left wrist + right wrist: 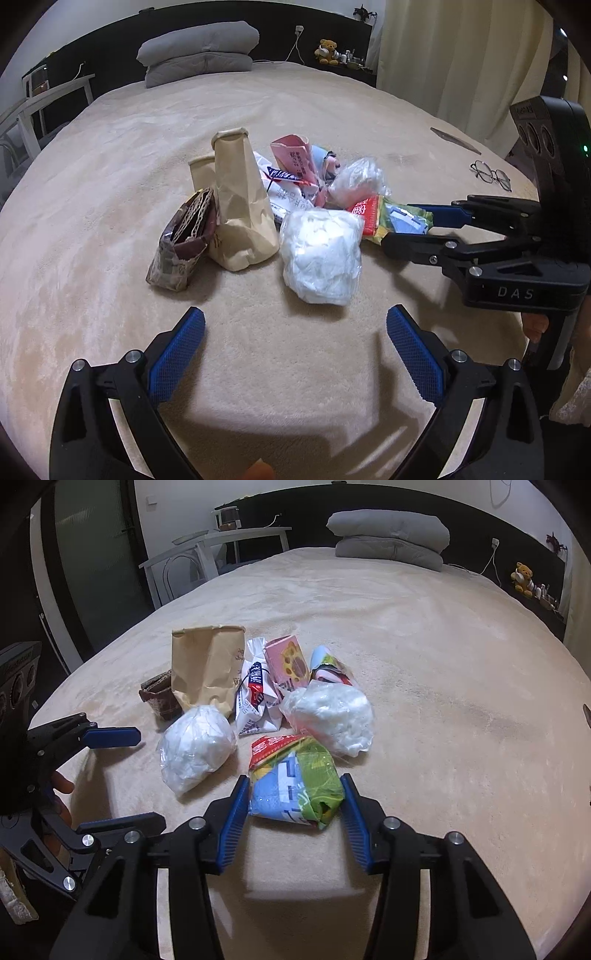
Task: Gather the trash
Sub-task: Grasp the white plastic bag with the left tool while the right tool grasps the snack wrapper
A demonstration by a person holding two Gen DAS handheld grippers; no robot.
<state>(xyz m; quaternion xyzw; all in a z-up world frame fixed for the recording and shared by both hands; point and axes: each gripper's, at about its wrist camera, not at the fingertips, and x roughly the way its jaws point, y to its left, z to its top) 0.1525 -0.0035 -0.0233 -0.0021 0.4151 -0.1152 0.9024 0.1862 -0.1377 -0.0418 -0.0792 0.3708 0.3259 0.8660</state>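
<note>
left wrist view: left hand-held gripper (295, 332) gapes wide, holding nothing, over the bed (110, 184); trash pile (258, 206) at 12 o'clock. right wrist view: right hand-held gripper (293, 797) has its pads against a green-blue snack packet (295, 790), at the pile's 6 o'clock edge.

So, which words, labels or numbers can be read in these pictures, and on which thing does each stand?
"DAS": on the black body of the right gripper.
Print on the white crumpled paper bag: too blurred.
Print on the red and green snack packet: too blurred.
Print on the pink carton: too small.
</note>
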